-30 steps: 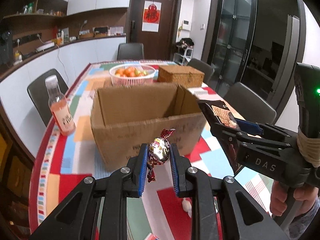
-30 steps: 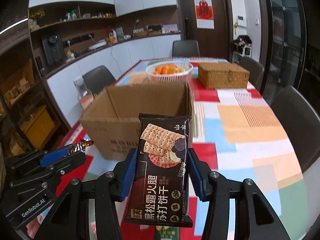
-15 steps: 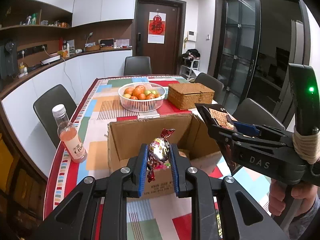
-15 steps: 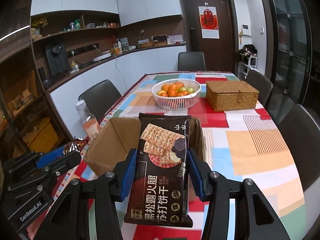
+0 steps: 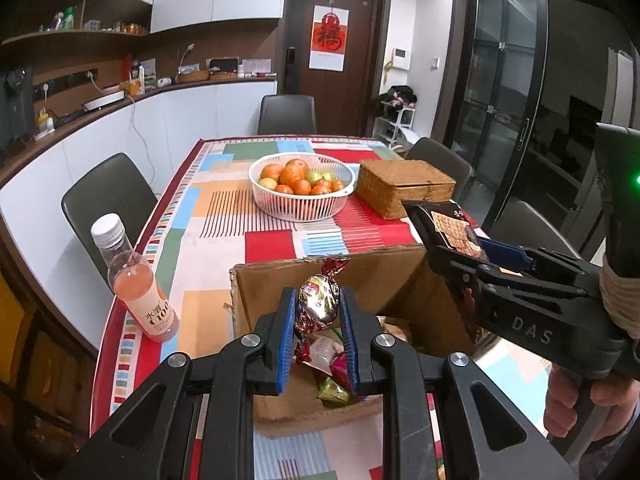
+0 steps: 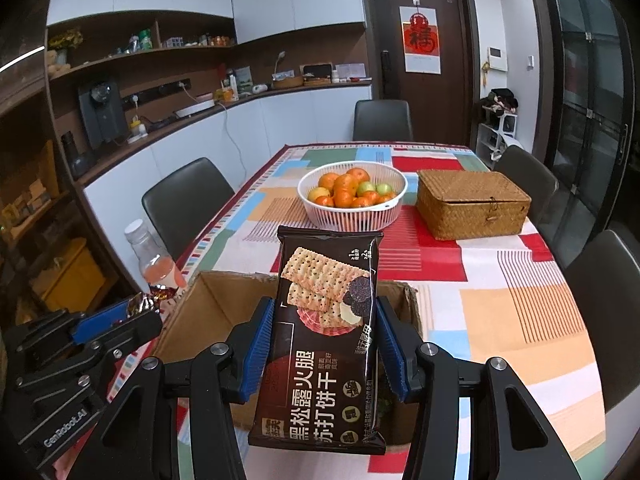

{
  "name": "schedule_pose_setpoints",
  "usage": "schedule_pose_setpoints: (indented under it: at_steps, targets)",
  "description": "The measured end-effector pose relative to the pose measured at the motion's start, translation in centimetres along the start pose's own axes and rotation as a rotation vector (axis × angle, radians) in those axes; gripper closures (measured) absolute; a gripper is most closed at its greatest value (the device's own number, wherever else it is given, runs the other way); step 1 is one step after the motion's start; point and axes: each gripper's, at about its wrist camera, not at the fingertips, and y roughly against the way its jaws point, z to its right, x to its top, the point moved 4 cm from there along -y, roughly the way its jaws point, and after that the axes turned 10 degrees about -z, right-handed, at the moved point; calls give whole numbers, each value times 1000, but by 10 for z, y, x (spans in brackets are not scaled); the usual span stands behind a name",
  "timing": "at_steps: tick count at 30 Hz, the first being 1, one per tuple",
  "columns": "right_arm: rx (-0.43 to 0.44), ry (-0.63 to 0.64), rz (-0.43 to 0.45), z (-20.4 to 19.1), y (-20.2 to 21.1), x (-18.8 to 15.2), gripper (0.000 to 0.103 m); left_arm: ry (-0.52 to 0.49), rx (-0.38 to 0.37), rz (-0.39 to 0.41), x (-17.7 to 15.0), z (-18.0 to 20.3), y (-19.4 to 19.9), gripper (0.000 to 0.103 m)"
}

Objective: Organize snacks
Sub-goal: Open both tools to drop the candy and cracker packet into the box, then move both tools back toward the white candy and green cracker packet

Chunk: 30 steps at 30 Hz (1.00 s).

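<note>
My left gripper (image 5: 318, 304) is shut on a foil-wrapped candy (image 5: 318, 306) and holds it above the open cardboard box (image 5: 276, 280). Several wrapped snacks (image 5: 332, 364) lie inside the box. My right gripper (image 6: 324, 340) is shut on a dark cracker packet (image 6: 324, 340) and holds it upright over the box (image 6: 216, 300). In the left wrist view the right gripper (image 5: 464, 244) is at the box's right side with the packet (image 5: 454, 230). In the right wrist view the left gripper (image 6: 136, 312) is at the box's left side with the candy (image 6: 140, 304).
A bottle of pink drink (image 5: 134, 280) stands left of the box near the table edge. A white basket of fruit (image 5: 302, 190) and a wicker box (image 5: 404, 190) sit farther back on the patterned tablecloth (image 5: 224, 220). Chairs (image 5: 108, 204) surround the table.
Both grippers have risen and now look down into the box, its contents showing. They still hold the candy and the cracker packet.
</note>
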Motion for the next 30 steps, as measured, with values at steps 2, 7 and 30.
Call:
schedule_pose_setpoints:
  at_steps: [2,7,30]
  targets:
    - [-2,3,-16,-1,-7,1,53,5,0,-15,3,-2,-8,81]
    - [-10,9,-41,-2,-19,2,53,28,-1,-46,8,-8,-26,80]
    - [-57,64,48,7,63,-78,42,-106,-22,20,-72,55,38,57]
